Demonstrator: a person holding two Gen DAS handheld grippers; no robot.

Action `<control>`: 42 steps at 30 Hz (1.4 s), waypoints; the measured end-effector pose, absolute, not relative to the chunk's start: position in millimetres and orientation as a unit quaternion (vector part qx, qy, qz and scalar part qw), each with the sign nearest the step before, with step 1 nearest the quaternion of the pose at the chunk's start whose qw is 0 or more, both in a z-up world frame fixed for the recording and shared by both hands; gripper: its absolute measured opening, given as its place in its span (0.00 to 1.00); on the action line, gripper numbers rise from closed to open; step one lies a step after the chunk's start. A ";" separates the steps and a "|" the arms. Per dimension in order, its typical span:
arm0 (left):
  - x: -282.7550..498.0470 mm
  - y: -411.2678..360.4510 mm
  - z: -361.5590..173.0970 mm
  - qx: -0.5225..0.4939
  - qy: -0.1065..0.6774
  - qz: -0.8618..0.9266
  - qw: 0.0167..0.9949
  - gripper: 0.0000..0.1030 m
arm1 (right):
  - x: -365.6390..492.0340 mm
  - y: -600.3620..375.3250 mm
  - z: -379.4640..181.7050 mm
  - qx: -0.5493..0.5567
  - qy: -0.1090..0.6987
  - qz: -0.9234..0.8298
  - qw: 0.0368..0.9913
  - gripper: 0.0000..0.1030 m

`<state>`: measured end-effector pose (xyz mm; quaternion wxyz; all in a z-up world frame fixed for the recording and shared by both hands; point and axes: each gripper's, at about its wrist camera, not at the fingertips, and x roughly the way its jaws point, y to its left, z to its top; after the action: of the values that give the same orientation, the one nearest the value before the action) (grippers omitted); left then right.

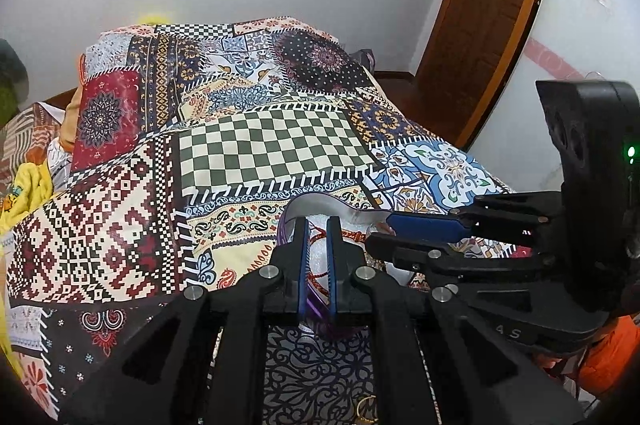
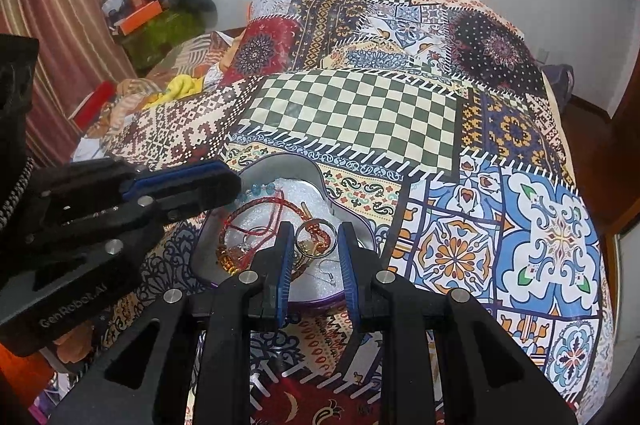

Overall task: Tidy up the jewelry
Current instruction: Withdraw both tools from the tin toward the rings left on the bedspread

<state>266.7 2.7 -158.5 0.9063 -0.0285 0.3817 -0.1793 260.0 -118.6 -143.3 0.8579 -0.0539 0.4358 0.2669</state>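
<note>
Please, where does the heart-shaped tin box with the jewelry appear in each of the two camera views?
Left wrist view: the tin box is at lower centre, mostly hidden behind the left gripper; only its far rim shows.
Right wrist view: the tin box is at lower centre-left, open, bracelets inside, behind the right gripper.
Shared landmark: the green checkered patch lies just beyond the box.

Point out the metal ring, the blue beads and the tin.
metal ring [image 2: 313, 237]: right wrist view, on its lower band.
blue beads [image 2: 262, 189]: right wrist view, on one bead.
tin [image 2: 280, 163]: right wrist view, on its far inner wall.
</note>
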 end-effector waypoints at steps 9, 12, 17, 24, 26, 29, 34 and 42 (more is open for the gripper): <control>259.5 16.2 -147.1 -0.042 0.383 -0.162 0.909 0.07 | 248.8 -118.3 -128.1 -0.070 0.411 0.252 0.873 0.38; 252.7 19.0 -140.0 -0.038 0.376 -0.153 0.913 0.18 | 246.0 -121.2 -120.5 -0.067 0.408 0.249 0.876 0.38; 237.0 25.0 -126.5 -0.026 0.363 -0.126 0.923 0.33 | 236.1 -124.7 -106.9 -0.060 0.397 0.248 0.882 0.38; 215.4 33.4 -114.7 -0.026 0.363 -0.114 0.924 0.33 | 217.6 -126.7 -91.8 -0.061 0.383 0.248 0.888 0.38; 207.5 33.5 -113.8 -0.017 0.365 -0.109 0.924 0.33 | 212.4 -127.2 -89.9 -0.061 0.381 0.249 0.889 0.38; 195.9 34.3 -115.9 -0.010 0.372 -0.108 0.922 0.34 | 203.2 -127.2 -91.3 -0.058 0.382 0.249 0.888 0.38; 180.8 37.5 -128.9 -0.012 0.396 -0.106 0.912 0.34 | 192.9 -125.1 -99.8 -0.058 0.394 0.252 0.882 0.38; 162.1 34.0 -153.5 -0.013 0.434 -0.120 0.893 0.34 | 178.1 -123.7 -116.7 -0.062 0.418 0.254 0.870 0.38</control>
<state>162.1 34.0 -153.5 0.8927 -0.0131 0.4344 -0.1195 178.1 -123.7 -116.7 0.8703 -0.0621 0.4176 0.2537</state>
